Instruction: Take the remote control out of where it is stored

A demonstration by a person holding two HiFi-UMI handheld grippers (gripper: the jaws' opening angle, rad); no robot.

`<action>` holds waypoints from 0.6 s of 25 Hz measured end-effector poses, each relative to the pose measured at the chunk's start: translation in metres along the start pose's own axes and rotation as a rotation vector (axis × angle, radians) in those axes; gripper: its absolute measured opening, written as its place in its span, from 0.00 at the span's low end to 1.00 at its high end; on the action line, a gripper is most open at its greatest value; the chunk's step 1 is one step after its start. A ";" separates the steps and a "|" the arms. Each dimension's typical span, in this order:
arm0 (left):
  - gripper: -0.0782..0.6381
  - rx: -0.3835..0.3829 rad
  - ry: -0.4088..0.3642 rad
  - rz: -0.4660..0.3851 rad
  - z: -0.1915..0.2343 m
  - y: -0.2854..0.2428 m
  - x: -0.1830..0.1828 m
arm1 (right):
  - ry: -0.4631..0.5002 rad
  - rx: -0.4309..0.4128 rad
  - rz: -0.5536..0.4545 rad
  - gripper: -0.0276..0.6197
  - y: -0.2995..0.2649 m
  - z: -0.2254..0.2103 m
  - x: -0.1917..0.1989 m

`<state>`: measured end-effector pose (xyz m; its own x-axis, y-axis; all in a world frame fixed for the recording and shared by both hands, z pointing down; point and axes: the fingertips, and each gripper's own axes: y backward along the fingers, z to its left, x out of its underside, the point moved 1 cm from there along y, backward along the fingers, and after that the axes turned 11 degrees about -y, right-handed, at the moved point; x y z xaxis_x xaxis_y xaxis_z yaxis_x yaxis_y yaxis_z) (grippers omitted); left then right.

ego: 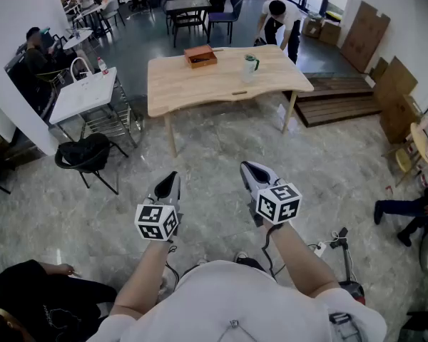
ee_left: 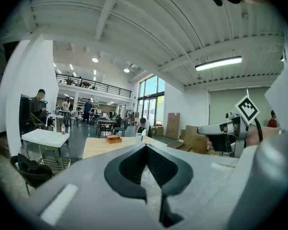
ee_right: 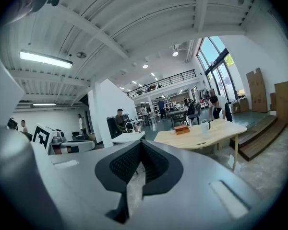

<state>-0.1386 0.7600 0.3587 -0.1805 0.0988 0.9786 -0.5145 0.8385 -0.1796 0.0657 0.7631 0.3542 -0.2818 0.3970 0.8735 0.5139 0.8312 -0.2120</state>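
No remote control shows in any view. A brown wooden box (ego: 200,55) (ee_left: 113,139) (ee_right: 181,129) sits at the far side of a light wooden table (ego: 200,87), beside a pale mug (ego: 250,64) (ee_right: 206,126). A small dark flat thing (ego: 240,92) lies near the table's front edge; I cannot tell what it is. My left gripper (ego: 172,177) (ee_left: 145,147) and right gripper (ego: 248,167) (ee_right: 140,143) hang side by side over the stone floor, well short of the table. Both are shut with nothing in them.
A white side table (ego: 85,95) and a black chair (ego: 85,154) stand left of the path to the wooden table. A person bends over behind the table (ego: 278,20); another sits at bottom left (ego: 36,291). A wooden platform (ego: 342,100) and cardboard (ego: 364,27) are at the right.
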 end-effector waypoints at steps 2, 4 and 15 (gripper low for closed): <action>0.11 0.000 0.001 0.002 0.002 0.001 0.003 | 0.002 0.001 0.000 0.08 -0.001 0.001 0.001; 0.11 0.000 0.001 0.004 0.003 0.002 0.005 | 0.004 0.004 -0.004 0.08 -0.002 0.002 0.002; 0.11 -0.002 0.004 0.012 0.011 0.009 0.010 | -0.013 0.019 -0.022 0.09 -0.001 0.006 0.002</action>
<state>-0.1542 0.7628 0.3657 -0.1833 0.1110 0.9768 -0.5110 0.8380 -0.1911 0.0596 0.7650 0.3536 -0.3033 0.3835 0.8723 0.4922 0.8469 -0.2011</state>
